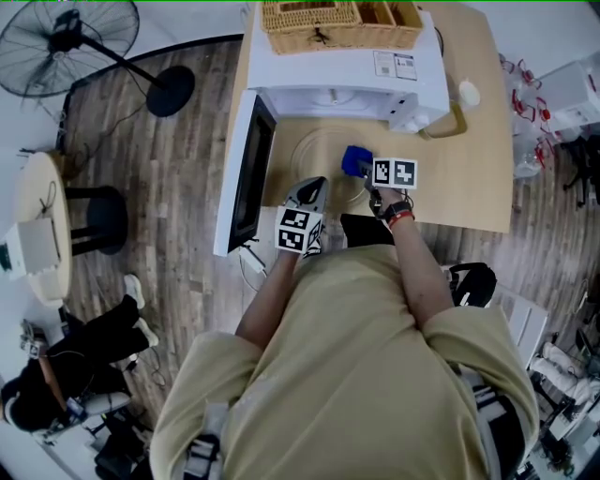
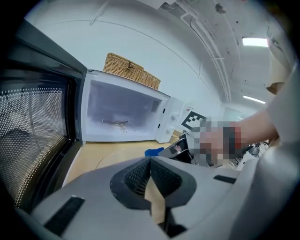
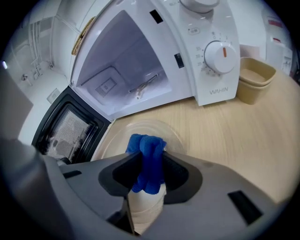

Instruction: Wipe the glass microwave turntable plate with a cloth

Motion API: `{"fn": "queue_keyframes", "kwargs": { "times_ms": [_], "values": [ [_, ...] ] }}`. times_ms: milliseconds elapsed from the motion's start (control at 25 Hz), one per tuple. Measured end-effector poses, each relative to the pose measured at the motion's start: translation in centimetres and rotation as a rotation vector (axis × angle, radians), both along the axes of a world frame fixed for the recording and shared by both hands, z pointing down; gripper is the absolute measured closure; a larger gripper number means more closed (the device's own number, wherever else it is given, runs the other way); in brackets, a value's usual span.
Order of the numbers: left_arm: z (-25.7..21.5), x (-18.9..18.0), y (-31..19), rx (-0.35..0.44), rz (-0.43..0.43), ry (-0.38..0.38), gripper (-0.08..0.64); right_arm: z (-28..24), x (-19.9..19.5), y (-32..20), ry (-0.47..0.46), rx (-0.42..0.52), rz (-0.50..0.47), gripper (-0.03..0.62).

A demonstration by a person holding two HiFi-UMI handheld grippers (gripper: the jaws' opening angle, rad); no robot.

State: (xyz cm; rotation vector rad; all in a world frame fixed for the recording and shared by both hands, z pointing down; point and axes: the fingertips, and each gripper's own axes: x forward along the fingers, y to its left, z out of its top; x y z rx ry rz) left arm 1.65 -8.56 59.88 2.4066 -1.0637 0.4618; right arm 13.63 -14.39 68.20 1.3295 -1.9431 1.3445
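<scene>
The clear glass turntable plate (image 1: 314, 155) lies flat on the wooden table (image 1: 469, 187) in front of the open microwave (image 1: 337, 75). My right gripper (image 1: 361, 169) is shut on a bunched blue cloth (image 1: 354, 159) over the plate's right part. In the right gripper view the cloth (image 3: 147, 150) sticks out past the gripper (image 3: 149, 161) above the plate (image 3: 119, 138). My left gripper (image 1: 309, 190) is at the plate's near rim. In the left gripper view it (image 2: 151, 161) is shut, with nothing visible between the jaws. The plate's edge (image 2: 110, 157) curves just ahead.
The microwave door (image 1: 246, 173) hangs open to the left of the plate. A wicker basket (image 1: 337, 23) sits on the microwave. Beige stacked cups (image 3: 255, 79) stand right of it. On the floor are a fan (image 1: 66, 42), a stool (image 1: 94, 216) and a seated person (image 1: 75, 366).
</scene>
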Motion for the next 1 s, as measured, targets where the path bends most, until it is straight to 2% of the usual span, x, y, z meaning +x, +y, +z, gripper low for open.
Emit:
{"fn": "queue_keyframes", "kwargs": {
  "times_ms": [480,800,1000],
  "values": [
    [0.3,1.9,0.5,-0.009,0.053,-0.009,0.54,-0.3,4.4,0.2,0.081,0.029,0.045,0.443],
    [0.6,2.0,0.9,-0.018,0.047,-0.015,0.54,-0.2,4.8,0.4,0.081,0.023,0.055,0.445],
    [0.7,1.0,1.4,-0.02,0.018,-0.02,0.54,-0.9,4.2,0.3,0.039,-0.018,0.046,0.478]
  ]
}}
